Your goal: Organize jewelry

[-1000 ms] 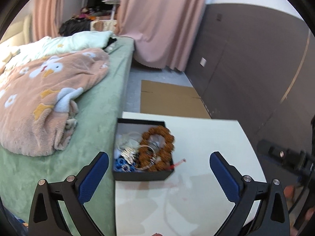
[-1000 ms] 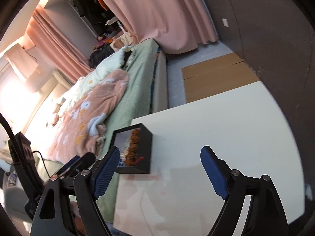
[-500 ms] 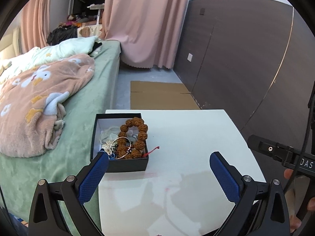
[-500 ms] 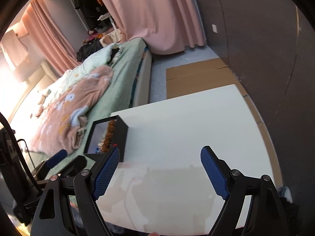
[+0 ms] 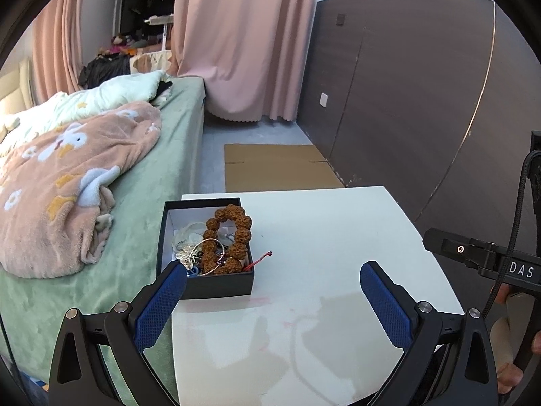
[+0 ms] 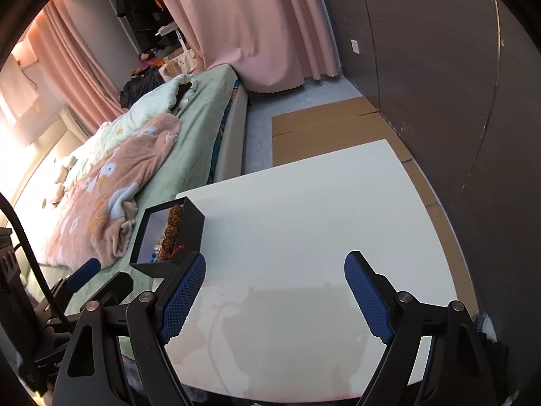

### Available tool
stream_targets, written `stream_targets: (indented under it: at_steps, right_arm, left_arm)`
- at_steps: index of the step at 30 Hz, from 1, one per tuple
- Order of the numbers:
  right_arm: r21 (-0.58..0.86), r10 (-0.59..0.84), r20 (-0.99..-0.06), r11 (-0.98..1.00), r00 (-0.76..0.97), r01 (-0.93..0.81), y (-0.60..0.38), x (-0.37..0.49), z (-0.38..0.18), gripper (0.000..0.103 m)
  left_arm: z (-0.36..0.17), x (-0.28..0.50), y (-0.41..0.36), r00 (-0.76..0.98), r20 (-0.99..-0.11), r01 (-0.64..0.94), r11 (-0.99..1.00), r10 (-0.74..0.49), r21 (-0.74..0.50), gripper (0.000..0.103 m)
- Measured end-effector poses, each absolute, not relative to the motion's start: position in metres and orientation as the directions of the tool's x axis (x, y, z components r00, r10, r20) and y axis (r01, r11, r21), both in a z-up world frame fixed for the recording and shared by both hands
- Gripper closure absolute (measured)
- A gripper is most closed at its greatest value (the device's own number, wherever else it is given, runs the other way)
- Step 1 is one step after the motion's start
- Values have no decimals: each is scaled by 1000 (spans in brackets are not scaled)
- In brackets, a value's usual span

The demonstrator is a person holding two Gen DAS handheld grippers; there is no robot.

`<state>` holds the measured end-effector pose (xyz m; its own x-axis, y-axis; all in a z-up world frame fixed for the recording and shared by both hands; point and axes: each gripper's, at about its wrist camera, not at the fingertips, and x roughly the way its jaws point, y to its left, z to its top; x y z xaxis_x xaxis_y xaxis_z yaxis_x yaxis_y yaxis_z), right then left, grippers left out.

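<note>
Black box at the left edge of the white worktop, beside the bed. Inside, heaped together: a bracelet of big knobbly brown beads leaning toward the right wall, a thin metal bangle across it, some silvery and blue bits beneath, too tangled to sort by eye. A red cord trailing over the right rim onto the worktop. No jewelry seen elsewhere on the worktop.

Left hand-held gripper wide open, holding nothing, low over the near worktop, its left pad just in front of the box's near left corner. Right hand-held gripper equally wide open and empty, over the bare middle of the worktop, box off to its left.

Step in hand, as a judgement: hard to fix. Fits equally a heap waiting to be taken out and laid apart, or pieces gathered into the box with only the cord left hanging. No telling which from here.

Either way, care called for around the pile: bangle and beads interlocked, likely to drag one another if one is lifted; cord thin and flat, demanding a narrow, low pinch; box light, apt to slide near the edge.
</note>
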<state>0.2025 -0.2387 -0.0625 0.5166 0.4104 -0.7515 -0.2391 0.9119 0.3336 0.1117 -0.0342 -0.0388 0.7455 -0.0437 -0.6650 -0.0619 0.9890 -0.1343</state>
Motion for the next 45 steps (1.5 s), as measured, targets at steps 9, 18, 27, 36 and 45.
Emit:
stream_targets:
  at_steps: [9,18,27,36,45]
  right_arm:
    - [328,403,-755,915,517,-234,-239,203,-63,18]
    - [323,399,-759,917,515,-234,-237,203,-65,18]
    - [323,398,-759,917,515,-234,-238,203,-65,18]
    - [324,399,-759,917,515,-233,-239,202,-65,18]
    - [323,397,-760,918,514,-231,-239,202,-66,18]
  left_arm:
    - [-37,110,-34,750,-660,-61,989,-44,-136,1]
    - [-36,109,-35,751,-659,-61,989,-43,-133,1]
    - [-36,109,-34,752,-658,-60,989,-43,-134,1]
    - [-36,109,-34,752,-658,-61,989,-42,-133,1]
    - [-36,109,-34,752,-658,-60,989,-42,-132,1]
